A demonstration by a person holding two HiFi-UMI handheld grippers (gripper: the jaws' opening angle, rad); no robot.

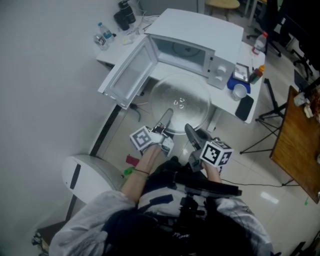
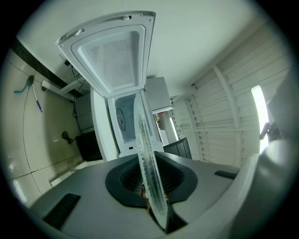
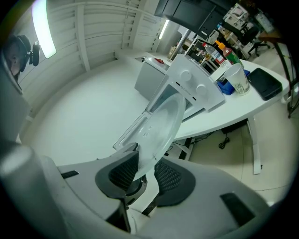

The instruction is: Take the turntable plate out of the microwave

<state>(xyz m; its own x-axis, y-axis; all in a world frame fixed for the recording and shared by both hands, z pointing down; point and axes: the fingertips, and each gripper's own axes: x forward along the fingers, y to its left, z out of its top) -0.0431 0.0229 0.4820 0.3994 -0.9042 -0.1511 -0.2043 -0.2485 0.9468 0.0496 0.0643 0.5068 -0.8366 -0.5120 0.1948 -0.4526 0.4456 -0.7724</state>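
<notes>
Glass turntable plate (image 1: 182, 97) in L hand-held gripper (image 1: 167, 115) & R hand-held gripper (image 1: 190, 131)

The near rim of the round clear glass turntable plate (image 1: 180, 102) is hidden under the left gripper (image 1: 167, 115) and right gripper (image 1: 189, 130). At the right, the brown wooden table (image 1: 295, 145) runs off the picture's edge. Dark items (image 1: 125, 15) on the white desk's (image 1: 114, 54) far left corner are too small to tell.

Grey sleeves (image 1: 92, 220), dark band (image 1: 141, 172) at left wrist. Grey left gripper (image 1: 167, 117) and right gripper (image 1: 190, 131), black ribbed pads (image 3: 122, 173), black-and-white marker cubes (image 1: 141, 137).
</notes>
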